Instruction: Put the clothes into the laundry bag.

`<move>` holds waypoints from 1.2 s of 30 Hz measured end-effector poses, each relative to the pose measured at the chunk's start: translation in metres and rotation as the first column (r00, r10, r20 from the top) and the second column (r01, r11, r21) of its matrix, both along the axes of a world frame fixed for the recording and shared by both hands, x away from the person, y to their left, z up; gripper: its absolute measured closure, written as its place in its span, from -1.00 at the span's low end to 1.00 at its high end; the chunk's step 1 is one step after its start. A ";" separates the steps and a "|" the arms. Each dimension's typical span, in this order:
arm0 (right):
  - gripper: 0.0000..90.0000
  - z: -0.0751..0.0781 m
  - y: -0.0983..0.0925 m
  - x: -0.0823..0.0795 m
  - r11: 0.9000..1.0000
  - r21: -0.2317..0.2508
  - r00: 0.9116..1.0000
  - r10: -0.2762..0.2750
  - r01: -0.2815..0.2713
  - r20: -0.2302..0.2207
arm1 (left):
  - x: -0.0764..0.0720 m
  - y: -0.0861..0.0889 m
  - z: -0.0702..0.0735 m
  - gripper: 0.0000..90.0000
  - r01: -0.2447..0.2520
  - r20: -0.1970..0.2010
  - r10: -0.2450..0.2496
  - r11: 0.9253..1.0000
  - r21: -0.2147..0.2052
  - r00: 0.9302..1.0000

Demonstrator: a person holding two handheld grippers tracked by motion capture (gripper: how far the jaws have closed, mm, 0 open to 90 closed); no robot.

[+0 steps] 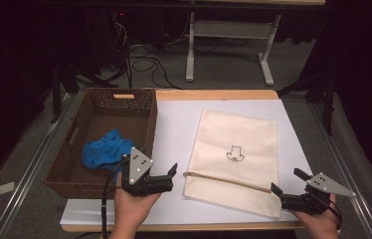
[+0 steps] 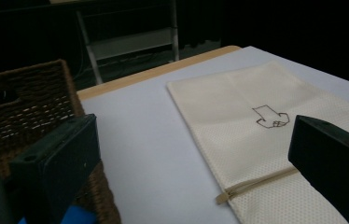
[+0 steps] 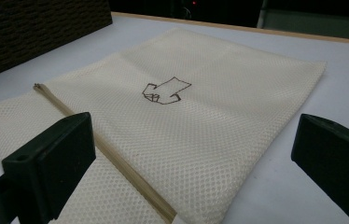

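Dim room, table lit from above.
White table sheet (image 1: 174,124) was evenly bright; surroundings fell to black; shadows soft; no glare; near jaws blurred in both gripper views; slight softness and grain throughout.

A brown wicker basket (image 1: 146,122) holding a crumpled blue cloth (image 1: 105,151) sits on the worktop's (image 1: 214,94) left side, while tangled cables (image 1: 146,63) and a white desk frame (image 1: 231,30) occupy the floor beyond.
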State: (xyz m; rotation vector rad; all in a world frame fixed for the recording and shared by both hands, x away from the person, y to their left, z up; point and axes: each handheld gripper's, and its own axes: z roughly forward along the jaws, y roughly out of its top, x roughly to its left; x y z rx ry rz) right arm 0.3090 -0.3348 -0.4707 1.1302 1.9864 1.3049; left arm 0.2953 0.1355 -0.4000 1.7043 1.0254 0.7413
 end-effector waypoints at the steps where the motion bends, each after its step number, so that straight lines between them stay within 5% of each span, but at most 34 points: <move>1: -0.99 0.000 0.000 0.000 1.000 0.002 1.000 0.000 0.000 -0.006 | 0.000 0.005 0.000 -0.94 -0.010 -0.003 0.010 1.000 0.000 1.000; 12: -0.99 -0.002 -0.002 0.001 1.000 -0.002 1.000 0.001 -0.001 -0.012 | 0.002 0.054 -0.006 -0.95 -0.119 -0.035 0.119 0.993 -0.013 0.992; 26: -0.99 -0.003 -0.001 0.002 1.000 -0.016 1.000 0.002 -0.003 -0.019 | -0.006 0.104 -0.013 -0.87 -0.241 -0.054 0.239 0.970 -0.035 0.970; 36: -0.98 -0.006 -0.003 0.002 1.000 -0.020 1.000 -0.003 0.002 -0.028 | -0.005 0.104 -0.016 -0.82 -0.259 -0.029 0.258 0.964 -0.055 0.966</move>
